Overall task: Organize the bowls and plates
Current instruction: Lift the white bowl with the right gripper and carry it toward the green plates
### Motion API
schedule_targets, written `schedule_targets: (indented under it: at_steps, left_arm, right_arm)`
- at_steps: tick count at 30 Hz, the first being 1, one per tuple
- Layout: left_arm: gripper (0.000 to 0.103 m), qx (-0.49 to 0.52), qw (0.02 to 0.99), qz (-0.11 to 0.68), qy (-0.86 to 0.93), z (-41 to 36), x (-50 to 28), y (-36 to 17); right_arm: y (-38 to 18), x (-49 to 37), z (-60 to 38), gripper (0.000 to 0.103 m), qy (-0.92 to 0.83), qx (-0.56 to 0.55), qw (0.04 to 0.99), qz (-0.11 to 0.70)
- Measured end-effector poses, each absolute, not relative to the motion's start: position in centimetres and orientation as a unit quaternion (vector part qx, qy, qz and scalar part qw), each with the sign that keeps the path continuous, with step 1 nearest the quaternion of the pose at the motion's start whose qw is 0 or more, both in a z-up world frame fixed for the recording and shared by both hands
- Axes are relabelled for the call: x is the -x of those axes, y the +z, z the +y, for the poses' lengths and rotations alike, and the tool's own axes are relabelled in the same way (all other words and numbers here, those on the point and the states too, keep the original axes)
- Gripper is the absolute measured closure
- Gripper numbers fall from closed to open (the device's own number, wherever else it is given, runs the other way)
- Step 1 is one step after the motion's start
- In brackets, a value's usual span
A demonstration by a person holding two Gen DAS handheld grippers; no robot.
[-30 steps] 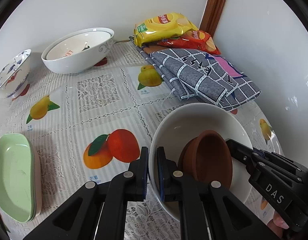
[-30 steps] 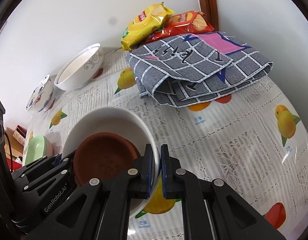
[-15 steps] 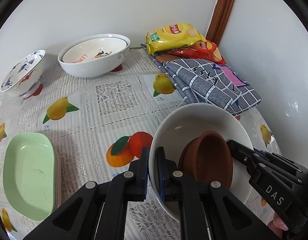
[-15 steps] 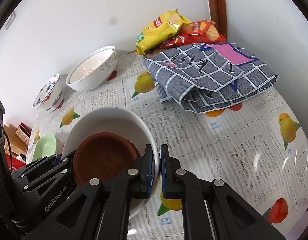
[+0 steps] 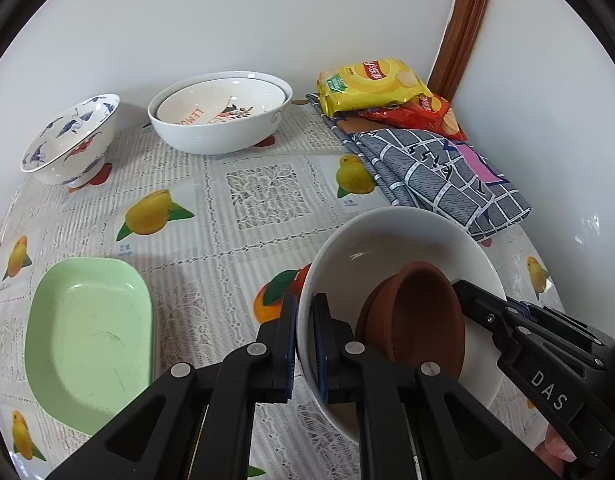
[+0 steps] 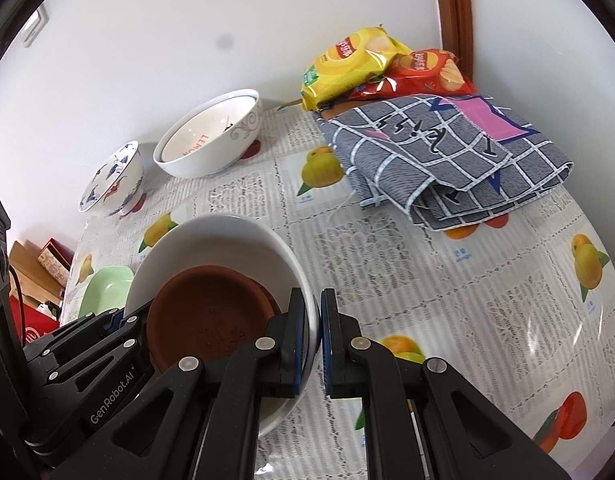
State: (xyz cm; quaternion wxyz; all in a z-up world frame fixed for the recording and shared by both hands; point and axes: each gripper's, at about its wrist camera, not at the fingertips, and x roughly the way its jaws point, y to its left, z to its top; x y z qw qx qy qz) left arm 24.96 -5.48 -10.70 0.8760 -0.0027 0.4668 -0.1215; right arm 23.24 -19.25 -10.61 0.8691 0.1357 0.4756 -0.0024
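Note:
A large white bowl (image 5: 391, 240) holds stacked brown clay saucers (image 5: 419, 320) and hangs above the table. My left gripper (image 5: 304, 344) is shut on its left rim. My right gripper (image 6: 314, 332) is shut on its right rim (image 6: 307, 292), and its body shows in the left wrist view (image 5: 539, 360). The saucers also show in the right wrist view (image 6: 211, 316). Two nested white bowls (image 5: 219, 116) stand at the back by the wall. A blue-and-red patterned bowl (image 5: 71, 140) stands at the back left. Stacked green plates (image 5: 87, 340) lie at the near left.
A folded grey checked cloth (image 5: 439, 176) lies at the back right, with yellow (image 5: 367, 84) and red (image 5: 423, 116) chip bags behind it in the corner. The fruit-print tablecloth (image 5: 227, 220) covers the table. Walls close the back and right sides.
Both grippers have lifted and drawn back with the white bowl. The far bowls, the green plates and the cloth now sit lower and further into view.

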Motion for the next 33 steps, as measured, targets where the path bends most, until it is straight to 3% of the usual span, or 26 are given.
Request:
schedule_targets:
  at_steps: [33]
  left_arm:
    - [0.095, 0.013, 0.884, 0.457, -0.097, -0.8, -24.9, -9.5]
  right_arm:
    - [-9.5, -24.1, -14.7, 0.095, 0.026, -0.123, 0.874, 0.470]
